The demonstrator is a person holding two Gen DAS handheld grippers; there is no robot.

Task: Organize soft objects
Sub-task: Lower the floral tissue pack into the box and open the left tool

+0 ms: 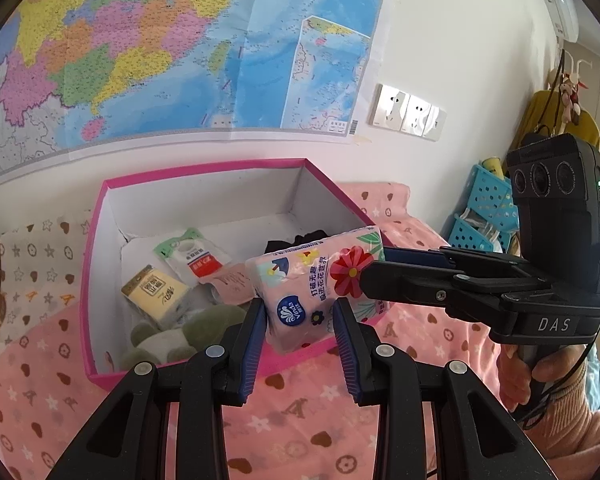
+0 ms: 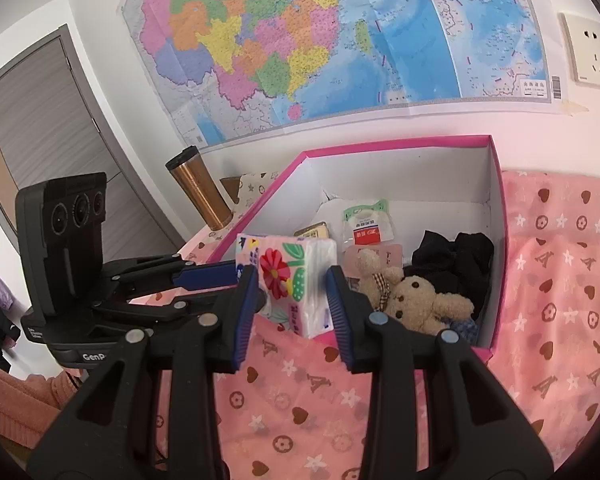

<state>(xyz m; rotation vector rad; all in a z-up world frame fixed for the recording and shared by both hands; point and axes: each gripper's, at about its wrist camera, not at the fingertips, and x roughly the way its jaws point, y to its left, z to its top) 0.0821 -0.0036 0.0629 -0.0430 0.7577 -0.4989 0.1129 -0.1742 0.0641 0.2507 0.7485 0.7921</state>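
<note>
**Ana:** Well, where does the tissue pack (image 1: 312,284) sit right now?

**Ben:** It hangs just over the near wall of the pink box (image 1: 204,170), not yet down inside. Both tools have it. The left gripper (image 1: 298,304) pinches its lower end between narrowly set fingers, and the right gripper (image 2: 292,276) clamps the flowered end, with its pads pressed against the wrapper.

**Ana:** So the step in hand looks like lowering it in. How should the person do that well?

**Ben:** Probably by letting one gripper go first, so the soft pack is not stretched or twisted between the two. The other can then carry it forward past the rim before it opens.

**Ana:** Is there room?

**Ben:** Some. A teddy bear (image 2: 416,300) and a black cloth (image 2: 456,256) fill the right side, and a green plush toy (image 1: 172,336) and a yellow packet (image 1: 156,292) lie on the left. The middle, near the white pouch (image 1: 192,256), looks the freest spot.

**Ana:** Any risk?

**Ben:** A release too near the rim could let the pack tip back onto the pink tablecloth (image 1: 300,420). A gentle squeeze is enough, since the wrapper dents easily.
</note>
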